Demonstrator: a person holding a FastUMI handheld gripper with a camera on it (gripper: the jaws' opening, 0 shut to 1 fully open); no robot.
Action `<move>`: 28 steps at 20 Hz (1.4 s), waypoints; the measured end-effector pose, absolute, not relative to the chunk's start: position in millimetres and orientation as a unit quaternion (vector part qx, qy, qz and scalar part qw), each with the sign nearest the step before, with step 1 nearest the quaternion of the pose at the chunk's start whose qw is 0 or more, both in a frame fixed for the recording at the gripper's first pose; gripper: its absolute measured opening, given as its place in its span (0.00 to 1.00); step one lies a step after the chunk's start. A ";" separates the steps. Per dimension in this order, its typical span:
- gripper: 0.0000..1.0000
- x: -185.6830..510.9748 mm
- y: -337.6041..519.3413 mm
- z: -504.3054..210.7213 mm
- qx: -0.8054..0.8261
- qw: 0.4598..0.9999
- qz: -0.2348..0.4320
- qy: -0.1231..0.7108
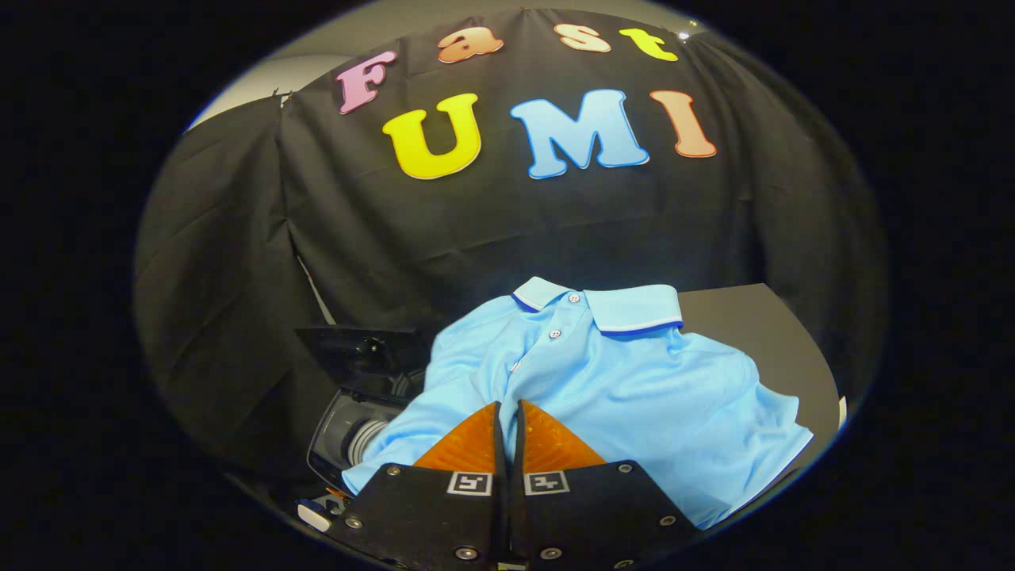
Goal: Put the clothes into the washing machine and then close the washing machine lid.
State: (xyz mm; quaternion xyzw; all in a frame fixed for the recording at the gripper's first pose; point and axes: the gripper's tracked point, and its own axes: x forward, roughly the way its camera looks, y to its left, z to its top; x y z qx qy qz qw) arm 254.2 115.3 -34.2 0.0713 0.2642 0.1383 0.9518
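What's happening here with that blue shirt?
A person is working a hand-held gripper over a light blue polo shirt spread on a dark table. The fingers are nearly closed at the shirt's lower part, possibly pinching fabric. Beside the shirt sits a small washing machine, lid up. The shirt is not in it yet.

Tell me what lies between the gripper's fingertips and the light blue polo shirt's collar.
In the gripper view, only the light blue polo shirt's own buttoned front lies between the gripper, its fingers nearly closed over the fabric, and the collar.
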 end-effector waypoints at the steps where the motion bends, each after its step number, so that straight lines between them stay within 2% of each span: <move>1: 0.00 251.9 129.9 -30.4 0.070 0.951 0.152 0.261; 7: 0.01 238.0 218.5 -17.9 0.049 0.936 0.232 0.260; 17: 0.00 225.5 338.5 -18.6 0.037 0.905 0.326 0.270; 28: 0.01 203.0 445.0 -51.6 0.023 0.867 0.395 0.304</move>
